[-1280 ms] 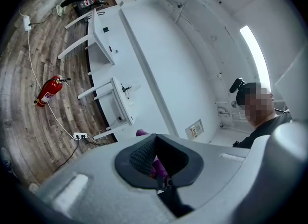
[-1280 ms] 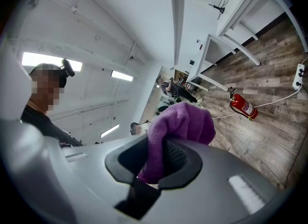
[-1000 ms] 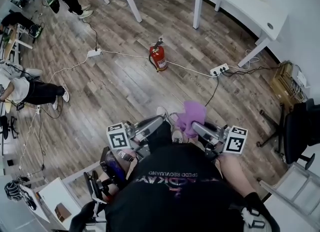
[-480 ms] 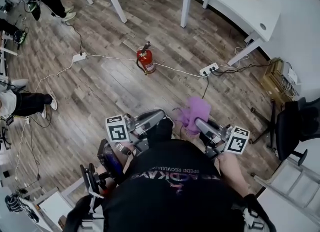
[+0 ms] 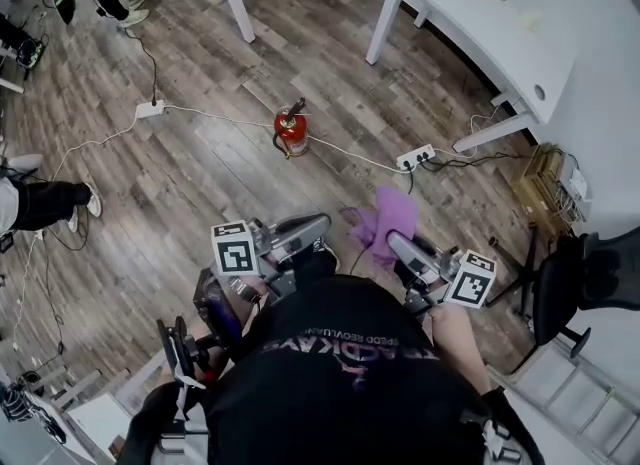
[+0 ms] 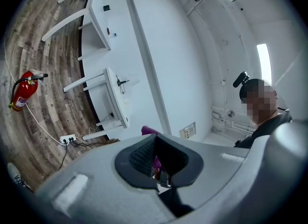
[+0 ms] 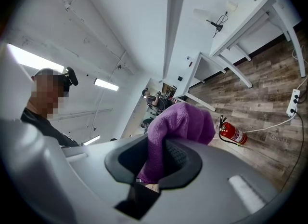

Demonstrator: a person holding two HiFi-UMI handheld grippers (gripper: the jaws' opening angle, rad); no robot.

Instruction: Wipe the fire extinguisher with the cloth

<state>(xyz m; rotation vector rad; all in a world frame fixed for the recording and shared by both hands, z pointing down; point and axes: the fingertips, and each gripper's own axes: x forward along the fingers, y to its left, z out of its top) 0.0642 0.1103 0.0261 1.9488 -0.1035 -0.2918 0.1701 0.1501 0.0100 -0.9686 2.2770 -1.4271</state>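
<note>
A red fire extinguisher stands upright on the wooden floor, well ahead of both grippers. It also shows small in the left gripper view and the right gripper view. My right gripper is shut on a purple cloth, which bunches above the jaws. My left gripper is held level beside it, shut with nothing between the jaws. A scrap of the cloth peeks over its housing.
White cables and a power strip cross the floor by the extinguisher, with another strip at the left. White desks stand behind. A black chair is at the right. People's legs show at the left edge.
Both grippers have travelled forward over the floor with the person, and the extinguisher now lies a little nearer and more to the left. The cloth stays in the right gripper.
</note>
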